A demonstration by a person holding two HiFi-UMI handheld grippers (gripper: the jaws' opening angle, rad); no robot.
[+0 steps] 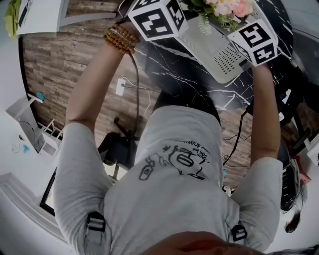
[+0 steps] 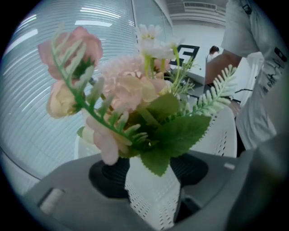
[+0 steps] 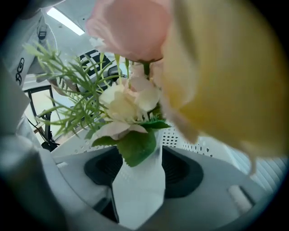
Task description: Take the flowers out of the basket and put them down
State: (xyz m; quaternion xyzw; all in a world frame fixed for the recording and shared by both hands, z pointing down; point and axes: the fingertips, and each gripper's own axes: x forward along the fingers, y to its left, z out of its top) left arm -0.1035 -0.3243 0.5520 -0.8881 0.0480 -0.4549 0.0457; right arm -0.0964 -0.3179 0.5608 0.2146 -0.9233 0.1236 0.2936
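Head view first: I'm leaning over the black marbled table [image 1: 189,74], both arms stretched fwd. The left gripper [image 1: 157,17] and right gripper [image 1: 254,39] show mostly as their marker cubes, one at each side of the white perforated basket [image 1: 219,55]. The flowers [image 1: 227,10] are in the basket at the top edge of the pic, between the two cubes. I can't tell from here whether the basket rests on the table or hangs just above it. There's a bead bracelet [image 1: 121,39] on my left wrist, a grey T-shirt [image 1: 169,184] fills the lower half, and wood-plank floor [image 1: 60,64] shows at the left. Left gripper view: a corner of the basket stands between the dark pads [image 2: 110,173], and both pads lie against its wall, so this gripper is pinching the basket (jaws fairly wide, since the corner is broad). Right above it is the bunch: pink roses, a cream bud, fern sprigs and a big green leaf [image 2: 176,135] hanging over the basket's rim, with ribbed blinds [image 2: 36,67] behind at the left. Right gripper view: same story from the other side. Another basket corner fills the gap between the pads [image 3: 180,169], which touch it left and right, so it's clamped too. A pink rose and a large cream petal sit v. close to the lens and blurred, with a cream rose and green sprigs further back, all in the basket.
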